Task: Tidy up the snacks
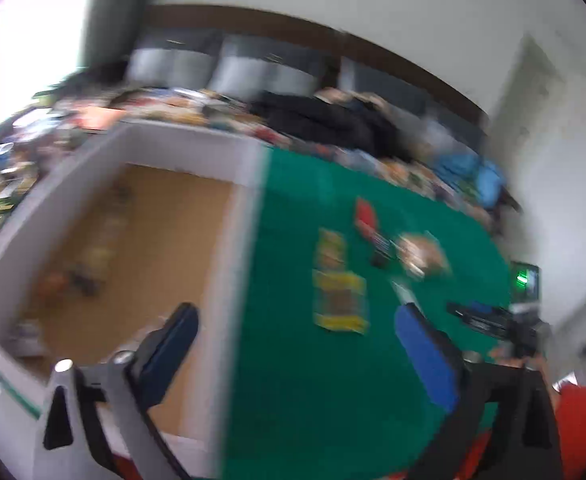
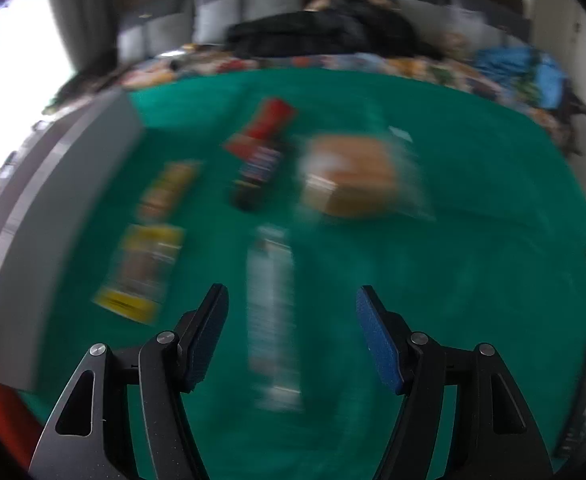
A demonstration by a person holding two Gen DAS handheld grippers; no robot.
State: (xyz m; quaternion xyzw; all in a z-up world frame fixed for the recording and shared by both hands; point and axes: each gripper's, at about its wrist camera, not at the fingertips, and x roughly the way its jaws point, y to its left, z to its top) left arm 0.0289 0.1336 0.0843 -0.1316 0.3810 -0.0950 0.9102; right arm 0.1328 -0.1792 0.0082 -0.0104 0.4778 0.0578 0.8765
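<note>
**While most snacks lie loose, sorting is judged barely begun**

Although both views are blurred, several snacks can be made out on the green table (image 2: 453, 280): a yellow packet (image 2: 141, 272), a smaller yellow-orange packet (image 2: 169, 190) beyond it, a red packet (image 2: 267, 128) touching a dark bar (image 2: 255, 182), a clear-wrapped bun (image 2: 353, 176) beside them, and a long pale wrapper (image 2: 273, 320) nearest the camera; all are seen outside the box.

A white-walled cardboard box (image 1: 197, 148) stands at the table's left edge; a few small items, too blurred to name, are seen along its brown floor, so some sorting is judged done, with most left.

The right gripper (image 2: 292, 336) is held above the pale wrapper, its jaws partly open and gripping nothing; the left gripper (image 1: 297, 356) is spread wide and empty, astride the box wall.
</note>
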